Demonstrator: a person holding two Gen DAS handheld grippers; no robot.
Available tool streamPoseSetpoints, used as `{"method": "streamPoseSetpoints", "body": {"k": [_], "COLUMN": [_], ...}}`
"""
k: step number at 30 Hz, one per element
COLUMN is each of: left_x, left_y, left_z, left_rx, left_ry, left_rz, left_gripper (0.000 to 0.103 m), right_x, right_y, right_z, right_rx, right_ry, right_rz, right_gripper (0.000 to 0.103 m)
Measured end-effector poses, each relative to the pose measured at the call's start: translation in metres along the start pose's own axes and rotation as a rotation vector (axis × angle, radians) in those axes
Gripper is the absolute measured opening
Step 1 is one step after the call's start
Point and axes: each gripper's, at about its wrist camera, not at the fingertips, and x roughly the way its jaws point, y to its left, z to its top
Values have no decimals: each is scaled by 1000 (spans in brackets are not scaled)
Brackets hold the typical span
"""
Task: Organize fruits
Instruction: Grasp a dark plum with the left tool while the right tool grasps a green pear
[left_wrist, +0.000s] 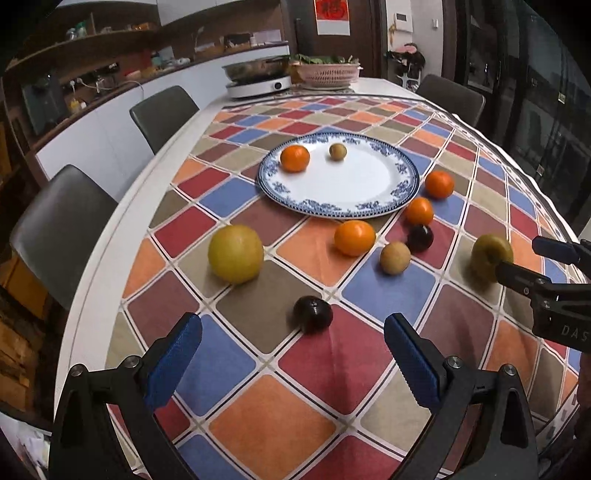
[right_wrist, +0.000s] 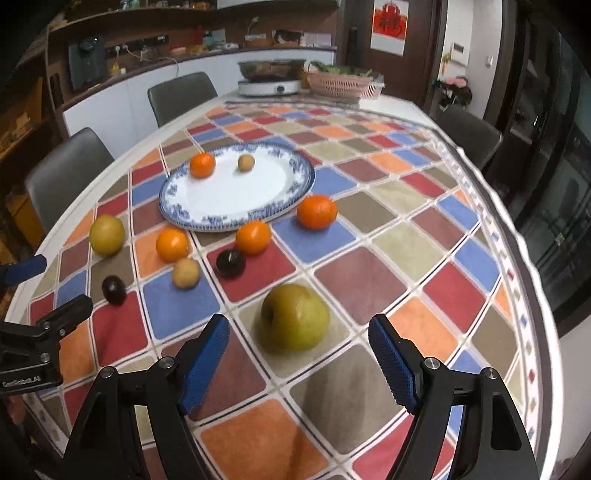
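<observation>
A blue-rimmed white plate holds an orange and a small tan fruit. On the cloth lie three oranges, two dark plums, a tan fruit, a yellow pear and a green pear. My left gripper is open, with the near plum just ahead between its fingers. My right gripper is open around the green pear, not touching it, and also shows in the left wrist view.
A checkered cloth covers the white table. At the far end stand a cooker with a steel pan and a pink basket of greens. Grey chairs line the left side, another stands far right.
</observation>
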Motion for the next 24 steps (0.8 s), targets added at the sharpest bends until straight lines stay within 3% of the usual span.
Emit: {"method": "streamPoseSetpoints", "body": {"k": [10,17,22,24], "left_x": [29,38,46,46], "left_y": [0,0,0,-1], "left_z": [0,2,3,4], "left_rx": [-4,-4,-21,-23], "left_ry": [58,77,97,89], "left_rz": [-58,-100,-135,-131], "left_gripper": [76,49,36,31], "right_x": [24,32,39,42], "right_y": [-2,0,-1,0], "right_z": [-2,-1,-1,-1], "right_rx": [9,9,18,19], "right_ry": [44,58,64,71], "right_rz": [4,17,33,41], "right_gripper": [78,77,69,59]}}
